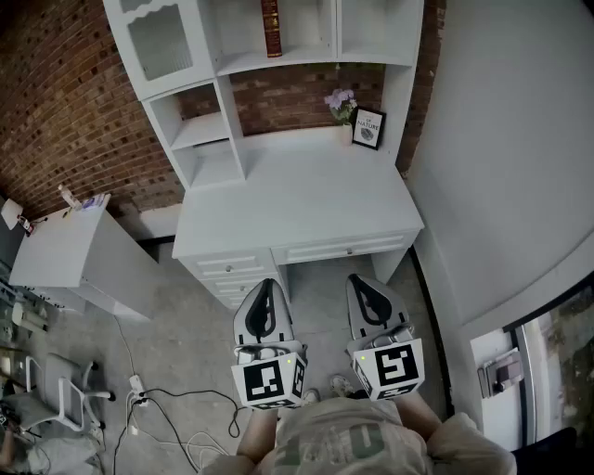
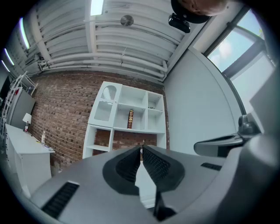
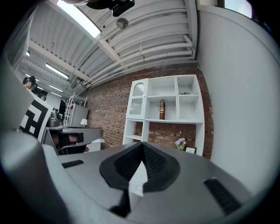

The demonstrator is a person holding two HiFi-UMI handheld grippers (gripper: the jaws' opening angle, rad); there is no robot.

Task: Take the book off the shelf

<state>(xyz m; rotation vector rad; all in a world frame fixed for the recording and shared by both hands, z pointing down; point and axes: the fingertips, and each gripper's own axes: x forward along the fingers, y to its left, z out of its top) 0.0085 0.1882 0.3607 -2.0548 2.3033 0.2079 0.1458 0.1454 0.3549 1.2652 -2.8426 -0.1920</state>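
Observation:
A dark red book (image 1: 270,28) stands upright in the middle upper compartment of the white shelf unit (image 1: 278,60); it also shows as the book (image 2: 130,119) in the left gripper view and the book (image 3: 162,109) in the right gripper view. My left gripper (image 1: 267,287) and right gripper (image 1: 362,283) hang side by side in front of the white desk (image 1: 297,204), well short of the shelf. Both are shut, tips meeting, with nothing between them, as seen at the left gripper (image 2: 141,147) and the right gripper (image 3: 142,144).
A small flower pot (image 1: 342,107) and a framed picture (image 1: 368,128) stand at the desk's back right. A second white table (image 1: 74,250) is at the left, with a chair (image 1: 65,394) and floor cables (image 1: 176,408). A grey wall (image 1: 501,158) closes the right side.

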